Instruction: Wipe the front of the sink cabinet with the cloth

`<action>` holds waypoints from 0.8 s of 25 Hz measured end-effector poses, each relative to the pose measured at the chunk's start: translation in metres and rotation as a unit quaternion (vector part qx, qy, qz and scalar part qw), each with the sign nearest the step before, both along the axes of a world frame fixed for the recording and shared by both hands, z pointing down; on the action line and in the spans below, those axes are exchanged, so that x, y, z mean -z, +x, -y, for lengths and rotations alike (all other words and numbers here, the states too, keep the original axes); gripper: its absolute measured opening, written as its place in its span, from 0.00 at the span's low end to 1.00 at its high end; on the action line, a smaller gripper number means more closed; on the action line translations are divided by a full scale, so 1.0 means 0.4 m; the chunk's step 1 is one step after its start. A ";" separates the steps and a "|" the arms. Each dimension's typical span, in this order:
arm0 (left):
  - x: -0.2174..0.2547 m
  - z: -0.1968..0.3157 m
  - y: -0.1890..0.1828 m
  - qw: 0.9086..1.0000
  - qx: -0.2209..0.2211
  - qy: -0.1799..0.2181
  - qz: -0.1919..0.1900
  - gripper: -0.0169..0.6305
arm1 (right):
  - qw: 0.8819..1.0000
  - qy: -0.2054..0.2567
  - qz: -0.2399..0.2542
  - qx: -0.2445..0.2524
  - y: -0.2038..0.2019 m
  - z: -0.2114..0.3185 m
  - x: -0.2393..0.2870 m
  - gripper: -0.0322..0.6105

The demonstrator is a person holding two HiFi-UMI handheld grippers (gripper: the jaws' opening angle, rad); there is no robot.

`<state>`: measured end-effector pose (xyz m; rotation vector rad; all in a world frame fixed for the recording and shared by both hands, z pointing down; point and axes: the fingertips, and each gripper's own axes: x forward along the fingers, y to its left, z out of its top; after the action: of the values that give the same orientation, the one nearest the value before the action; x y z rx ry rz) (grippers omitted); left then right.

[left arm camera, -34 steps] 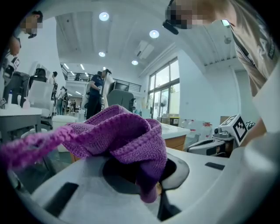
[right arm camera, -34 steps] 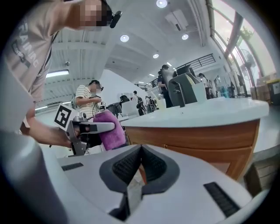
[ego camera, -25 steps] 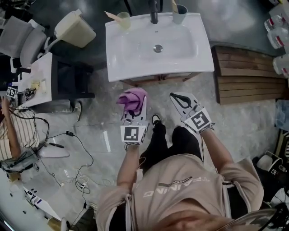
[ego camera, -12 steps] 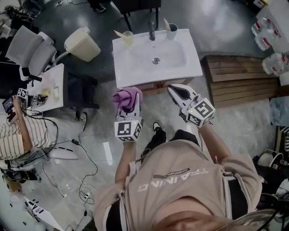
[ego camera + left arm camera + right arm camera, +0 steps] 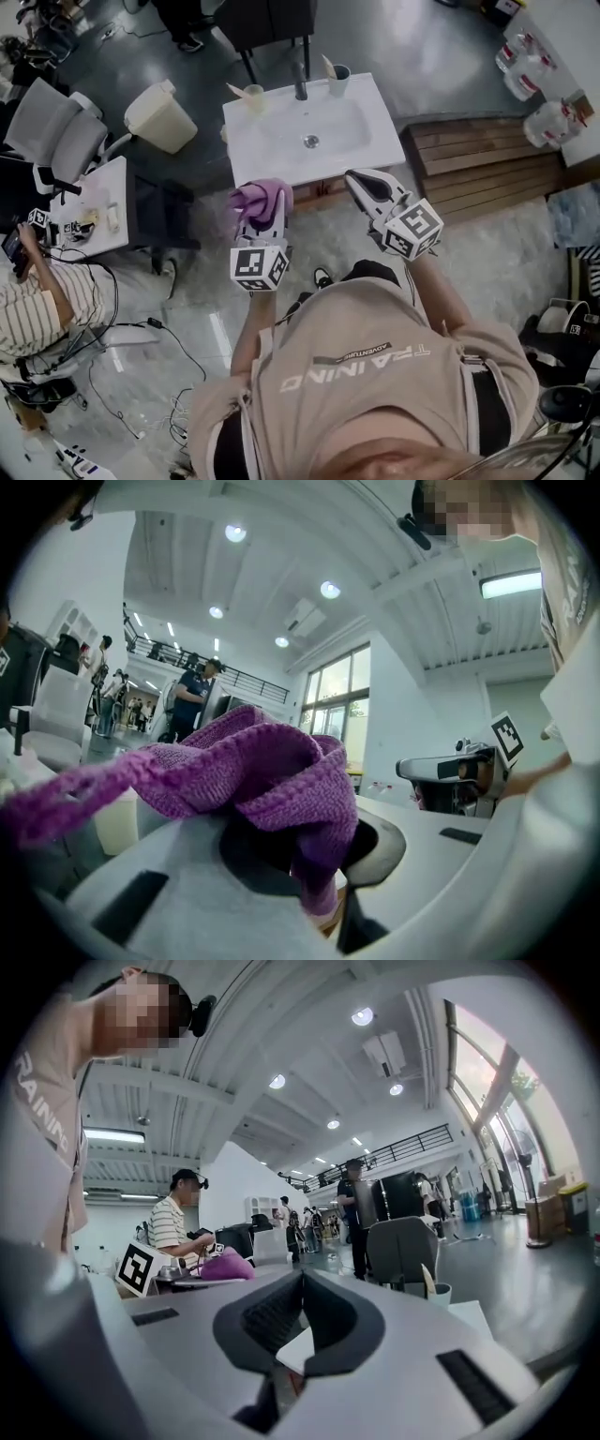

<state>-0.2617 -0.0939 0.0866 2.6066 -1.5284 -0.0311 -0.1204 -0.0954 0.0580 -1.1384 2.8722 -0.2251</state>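
**Head view: purple cloth held up before the sink cabinet**

A standing person in a beige T-shirt is seen from above, with a gripper held out in each hand toward a white sink [image 5: 281, 150]. A narrow strip of the wooden cabinet front [image 5: 323, 192] is visible under the basin's near edge. The left gripper [image 5: 265, 214] is clamped on a bunched purple cloth [image 5: 258, 199], which is shown against the near left edge of the sink. Whether the cloth touches the cabinet cannot be told from any view.

In the left gripper view, the knitted cloth is seen pinched between the dark pads and draped over both jaws, with one loose end trailing to the left. The right gripper [image 5: 361, 185] is held beside it, apart from the cloth, and is pointed at the cabinet's near right part. In the right gripper view, its jaws are seen pressed together with nothing between them.

A dark faucet [image 5: 300, 89] is flanked by two cups [image 5: 338, 78] at the back of the sink. A cream waste bin [image 5: 161, 117] is seen to the left, and a slatted wooden platform [image 5: 469, 155] to the right.
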 end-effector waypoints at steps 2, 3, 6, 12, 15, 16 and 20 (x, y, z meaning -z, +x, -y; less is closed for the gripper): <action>0.022 0.006 0.012 1.000 -0.003 0.010 -0.002 0.10 | 1.000 0.004 -0.006 -0.002 0.012 -0.001 0.008 0.07; 0.033 0.009 0.016 1.000 -0.003 0.014 -0.005 0.10 | 1.000 0.006 -0.008 -0.003 0.020 0.001 0.011 0.07; 0.057 0.020 0.028 1.000 -0.006 0.017 -0.015 0.10 | 1.000 0.010 -0.005 0.000 0.035 0.015 0.023 0.07; 0.106 0.046 0.061 1.000 0.001 0.023 -0.021 0.10 | 0.999 0.026 -0.012 0.014 0.053 0.039 0.053 0.07; 0.124 0.041 0.072 1.000 0.010 0.022 -0.014 0.10 | 0.997 0.038 -0.050 0.036 0.057 0.022 0.038 0.07; 0.135 0.041 0.076 0.999 0.016 0.025 -0.014 0.10 | 0.996 0.044 -0.064 0.043 0.063 0.018 0.033 0.07; 0.179 0.056 0.099 0.999 0.029 0.035 -0.020 0.10 | 0.993 0.055 -0.091 0.050 0.112 0.030 0.033 0.07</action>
<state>-0.2221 -0.1163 0.0151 2.5960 -1.6168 -0.1436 -0.0756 -0.1076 0.0447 -1.0472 3.0583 0.0364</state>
